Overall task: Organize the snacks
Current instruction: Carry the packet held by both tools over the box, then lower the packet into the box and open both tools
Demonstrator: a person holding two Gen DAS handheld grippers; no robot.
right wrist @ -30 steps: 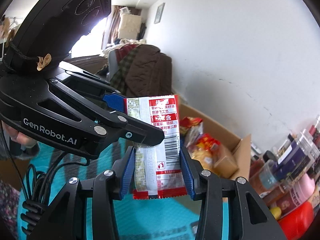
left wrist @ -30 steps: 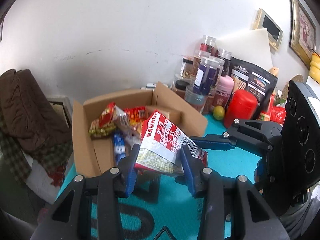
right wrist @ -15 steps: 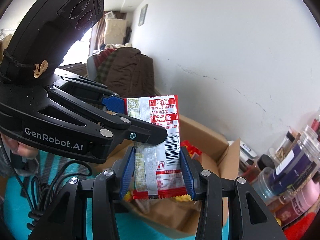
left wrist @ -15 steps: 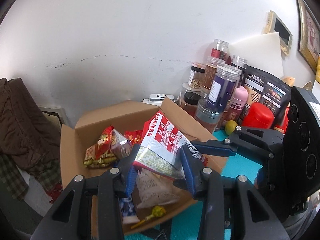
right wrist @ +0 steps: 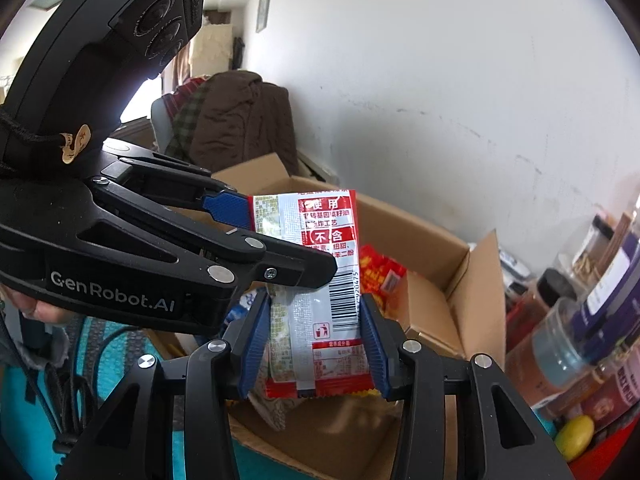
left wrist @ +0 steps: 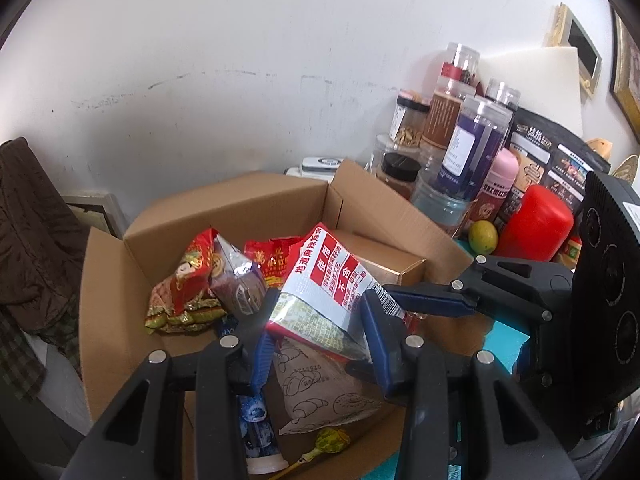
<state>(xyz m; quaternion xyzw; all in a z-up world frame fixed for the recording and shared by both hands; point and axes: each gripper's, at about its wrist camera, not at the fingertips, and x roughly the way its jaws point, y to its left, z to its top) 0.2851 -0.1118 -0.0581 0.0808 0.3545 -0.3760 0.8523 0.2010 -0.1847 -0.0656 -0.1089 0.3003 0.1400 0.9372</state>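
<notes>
**A:** Holding what right now?

**B:** One red and white snack packet [left wrist: 332,280], pinched from two sides. Left gripper [left wrist: 320,336] with jaws clenched on one end, right gripper [right wrist: 314,344] with jaws clenched on the other end.

**A:** And where, exactly?

**B:** Up in the air, over the open cardboard box [left wrist: 224,208]. Not inside yet, and not touching the snacks below.

**A:** So what next, probably?

**B:** Likely lowering it in. Go slow and straight down. Keep both ends level, so no bending or tearing.

**A:** Where to aim?

**B:** Look for a gap. Crowded in there already: a red and gold bag [left wrist: 188,280] at the far left, a brown bread bag [left wrist: 320,392] right underneath, a lollipop [left wrist: 328,438] at the near edge, a gold carton [left wrist: 396,264] at the back right. Try laying it flat on top of the brown bread bag, or sliding it in beside the gold carton.

**A:** When to let go?

**B:** Only once resting on something. Open one pair of jaws first, then the other. No dropping from high up, or maybe a bounce out onto the teal desk [left wrist: 508,344].

**A:** Anything to watch out for?

**B:** Mind the box flaps, easy to bump with the black fingers. Also stay away from the tall jars [left wrist: 472,148] just beside the box on the right. Tippy-looking, those. Pull both grippers up and out afterwards, without dragging other bags along.
</notes>
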